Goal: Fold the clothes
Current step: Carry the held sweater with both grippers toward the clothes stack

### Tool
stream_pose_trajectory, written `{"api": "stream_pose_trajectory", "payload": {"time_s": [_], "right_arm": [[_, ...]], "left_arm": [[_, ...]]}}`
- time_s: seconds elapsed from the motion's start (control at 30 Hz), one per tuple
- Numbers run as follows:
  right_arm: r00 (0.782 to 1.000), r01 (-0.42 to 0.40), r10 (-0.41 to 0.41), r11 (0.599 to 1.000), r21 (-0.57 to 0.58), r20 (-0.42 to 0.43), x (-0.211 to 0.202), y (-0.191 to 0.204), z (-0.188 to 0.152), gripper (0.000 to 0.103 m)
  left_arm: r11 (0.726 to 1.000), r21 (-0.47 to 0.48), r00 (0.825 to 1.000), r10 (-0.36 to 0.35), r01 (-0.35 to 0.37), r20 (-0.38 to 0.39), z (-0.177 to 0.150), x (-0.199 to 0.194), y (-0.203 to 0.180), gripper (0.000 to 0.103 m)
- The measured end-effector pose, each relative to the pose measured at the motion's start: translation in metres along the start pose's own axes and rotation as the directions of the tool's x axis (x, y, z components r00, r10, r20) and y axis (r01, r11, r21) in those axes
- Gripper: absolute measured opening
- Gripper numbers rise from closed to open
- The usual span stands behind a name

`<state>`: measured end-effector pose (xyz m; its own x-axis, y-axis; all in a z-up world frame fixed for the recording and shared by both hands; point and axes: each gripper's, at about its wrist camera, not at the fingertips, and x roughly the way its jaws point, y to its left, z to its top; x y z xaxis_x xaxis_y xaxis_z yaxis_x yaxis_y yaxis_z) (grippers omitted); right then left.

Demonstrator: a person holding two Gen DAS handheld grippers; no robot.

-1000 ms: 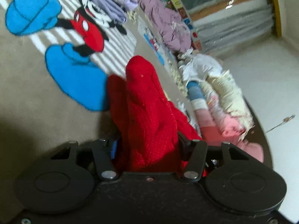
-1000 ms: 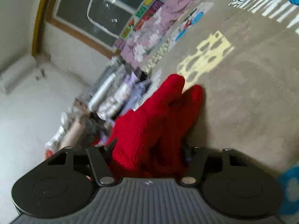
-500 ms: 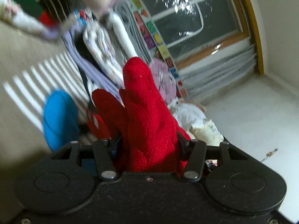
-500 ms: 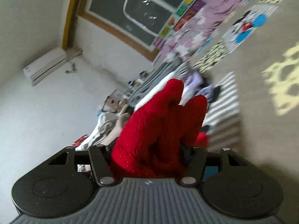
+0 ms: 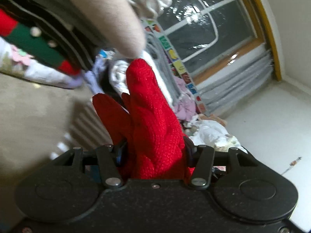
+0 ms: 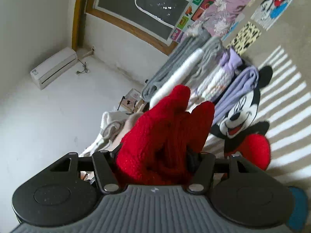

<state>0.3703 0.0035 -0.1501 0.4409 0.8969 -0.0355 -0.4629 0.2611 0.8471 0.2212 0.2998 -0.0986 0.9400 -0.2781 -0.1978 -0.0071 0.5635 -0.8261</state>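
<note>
The left tool (image 5: 153, 151) is clamped on a bunch of red knit garment (image 5: 153, 128) that fills its jaws; only this view shows the striped red-and-green folded clothes (image 5: 35, 38) at upper left and a blurred pale shape (image 5: 116, 19) close overhead. The right tool (image 6: 159, 155) likewise grips the red knit; only its view shows the air conditioner (image 6: 53, 68) on the wall and the cartoon mouse rug (image 6: 241, 116). Ahead, a stack of folded clothes (image 6: 211, 71) lines the floor below the window (image 6: 147, 2), leaving bare carpet beside it. A second ago both tools pointed down at the rug; now they face the window, grips unchanged.
</note>
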Motion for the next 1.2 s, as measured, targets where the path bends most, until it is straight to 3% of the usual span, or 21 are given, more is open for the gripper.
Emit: {"api": "stream_pose_trajectory", "payload": {"time_s": [0.17, 0.3, 0.47, 0.63, 0.87, 0.97, 1.03, 1.1, 1.17, 1.2], "right_arm": [[0.999, -0.033, 0.033, 0.999, 0.042, -0.008, 0.004, 0.003, -0.012, 0.061], [0.993, -0.116, 0.115, 0.993, -0.008, -0.011, -0.006, 0.050, -0.007, 0.061], [0.971, -0.233, 0.230, 0.970, -0.069, -0.060, 0.005, 0.123, 0.001, 0.061], [0.928, -0.356, 0.345, 0.932, -0.064, -0.145, 0.042, 0.183, -0.017, 0.061], [0.822, -0.509, 0.484, 0.861, -0.008, -0.299, 0.129, 0.272, -0.066, 0.061], [0.781, -0.543, 0.514, 0.839, 0.020, -0.355, 0.166, 0.296, -0.081, 0.061], [0.753, -0.558, 0.531, 0.828, 0.049, -0.388, 0.192, 0.305, -0.091, 0.061], [0.757, -0.517, 0.498, 0.852, 0.077, -0.423, 0.215, 0.295, -0.108, 0.061], [0.760, -0.471, 0.462, 0.876, 0.102, -0.458, 0.238, 0.284, -0.126, 0.063], [0.790, -0.374, 0.354, 0.925, 0.065, -0.501, 0.252, 0.271, -0.139, 0.064]], "left_arm": [[1.000, 0.009, 0.998, -0.029, 0.029, 0.047, 0.005, -0.027, -0.015, 0.053], [0.995, 0.021, 0.982, -0.104, 0.102, 0.155, 0.014, -0.070, -0.046, 0.053], [0.995, 0.062, 0.954, -0.098, 0.084, 0.284, 0.033, -0.136, -0.077, 0.053], [0.996, 0.086, 0.902, -0.021, -0.018, 0.431, 0.056, -0.219, -0.090, 0.053], [0.986, 0.073, 0.805, 0.081, -0.153, 0.588, 0.100, -0.308, -0.078, 0.053], [0.980, 0.054, 0.777, 0.119, -0.194, 0.618, 0.117, -0.326, -0.061, 0.053], [0.975, 0.016, 0.769, 0.166, -0.223, 0.617, 0.122, -0.327, -0.043, 0.053], [0.963, -0.048, 0.765, 0.241, -0.266, 0.598, 0.125, -0.321, -0.014, 0.053], [0.915, -0.142, 0.757, 0.393, -0.377, 0.522, 0.130, -0.299, 0.031, 0.054], [0.915, -0.187, 0.771, 0.402, -0.358, 0.494, 0.128, -0.293, 0.051, 0.055]]}}
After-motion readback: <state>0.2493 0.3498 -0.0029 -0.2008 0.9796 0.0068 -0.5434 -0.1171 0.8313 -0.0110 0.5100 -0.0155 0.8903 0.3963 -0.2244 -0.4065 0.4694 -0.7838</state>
